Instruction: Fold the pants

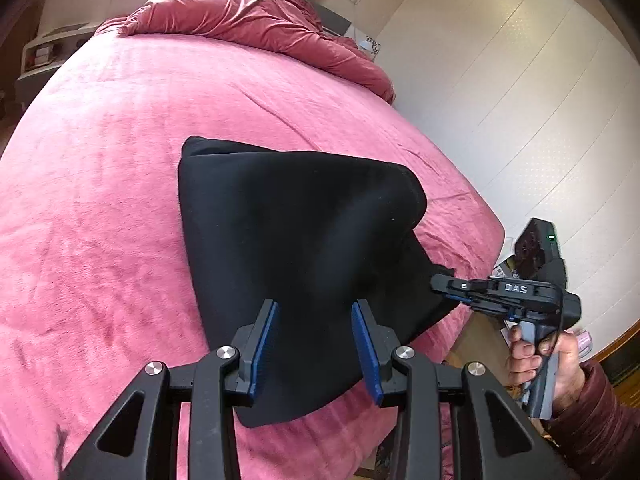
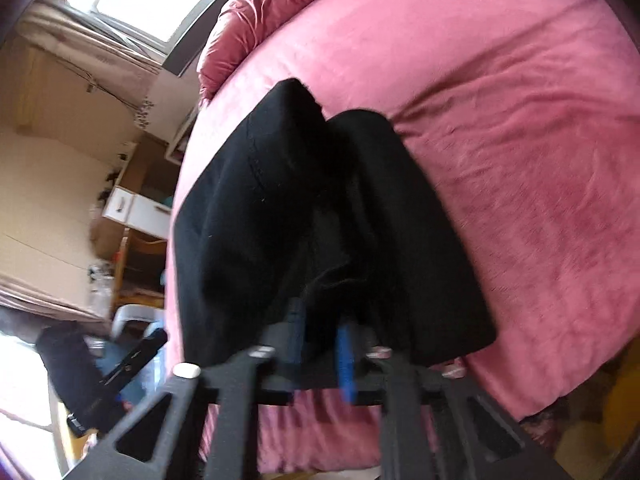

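Black pants [image 1: 296,240] lie folded into a thick bundle on the pink bed [image 1: 100,200], near its front right corner. My left gripper [image 1: 316,316] is open, its blue pads [image 1: 266,340] spread just above the near edge of the pants, holding nothing. My right gripper [image 1: 444,284] comes in from the right and is shut on the right edge of the pants. In the right wrist view the pants [image 2: 280,208] bulge up in two humps, and the right gripper [image 2: 320,336] pinches black cloth between its blue pads [image 2: 346,356].
A crumpled dark pink duvet [image 1: 256,20] lies at the head of the bed. The bed's right edge [image 1: 480,216] drops to a pale floor [image 1: 540,100]. Furniture and clutter [image 2: 132,208] stand beside the bed in the right wrist view.
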